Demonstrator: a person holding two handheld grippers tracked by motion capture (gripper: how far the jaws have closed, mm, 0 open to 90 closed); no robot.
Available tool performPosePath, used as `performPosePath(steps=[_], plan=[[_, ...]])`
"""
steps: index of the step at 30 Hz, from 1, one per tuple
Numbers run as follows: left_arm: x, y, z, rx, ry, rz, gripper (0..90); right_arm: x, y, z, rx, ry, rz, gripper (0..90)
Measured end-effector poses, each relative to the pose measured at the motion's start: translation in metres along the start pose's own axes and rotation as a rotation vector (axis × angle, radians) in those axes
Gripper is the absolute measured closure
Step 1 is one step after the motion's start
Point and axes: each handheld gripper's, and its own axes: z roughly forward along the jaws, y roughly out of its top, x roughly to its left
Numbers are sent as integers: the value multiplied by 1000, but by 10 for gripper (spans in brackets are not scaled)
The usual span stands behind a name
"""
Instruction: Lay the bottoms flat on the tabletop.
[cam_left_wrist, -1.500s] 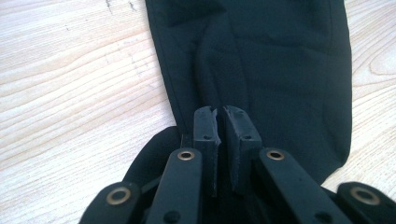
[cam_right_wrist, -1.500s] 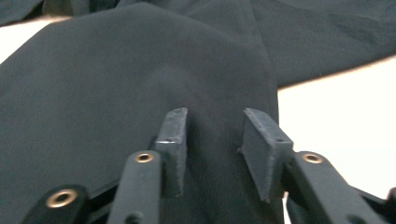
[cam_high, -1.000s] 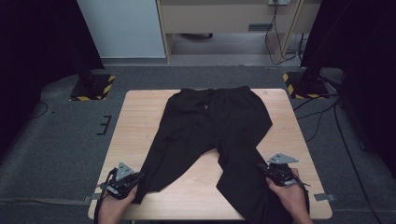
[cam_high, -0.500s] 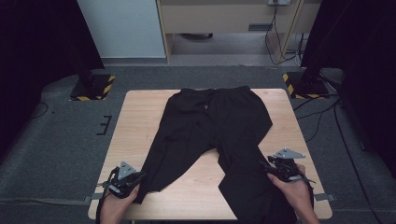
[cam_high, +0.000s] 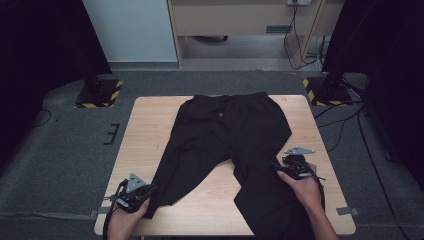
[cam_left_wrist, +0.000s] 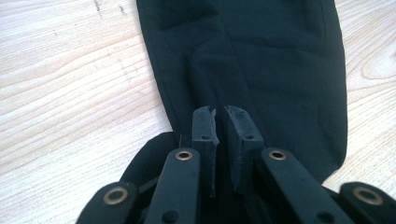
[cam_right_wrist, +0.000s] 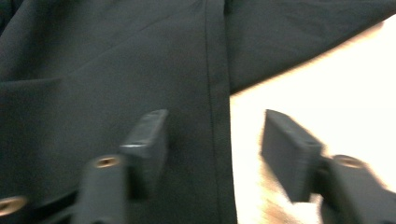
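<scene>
Black trousers (cam_high: 225, 135) lie flat on the wooden table (cam_high: 150, 125), waistband at the far side and both legs pointing toward me. At the near left, my left gripper (cam_high: 149, 189) holds the hem end of one leg. In the left gripper view the jaws (cam_left_wrist: 218, 114) stand almost together with black cloth (cam_left_wrist: 261, 56) bunched around them. My right gripper (cam_high: 276, 168) rests over the outer edge of the other leg. In the blurred right gripper view it (cam_right_wrist: 212, 126) is open, with the side seam of the cloth (cam_right_wrist: 140, 56) between its jaws and bare wood (cam_right_wrist: 317, 70) to the right.
Two stand bases with yellow-black stripes sit on the grey floor beyond the table's far corners (cam_high: 97, 95) (cam_high: 325, 90). Cables (cam_high: 345, 125) trail on the floor at the right. A wooden cabinet (cam_high: 240, 20) stands at the back.
My right gripper has moved a little away from me and to the left along the trouser leg. The left gripper has stayed put on the hem.
</scene>
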Motion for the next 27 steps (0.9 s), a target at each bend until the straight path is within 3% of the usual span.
performPosePath(steps=[1,2,6,12,18,22,27], plan=[[0,0,0,0,0,0,818,0,0,0,0,0,0,533],[0,0,0,0,0,2,818,1,-2,-2,-5,-3,-19,688],[-1,0,0,3,1,7,817,2,-8,-6,-14,59,-32,872],[-1,1,0,2,1,6,817,1,-20,-19,-14,52,-23,891],[-2,2,1,-1,-4,16,817,-6,-42,-42,-18,58,-5,890],[-2,2,-1,-2,1,13,817,-10,-55,-58,-4,46,10,837],[-3,2,0,1,8,16,814,-13,-58,-66,-24,32,14,520]])
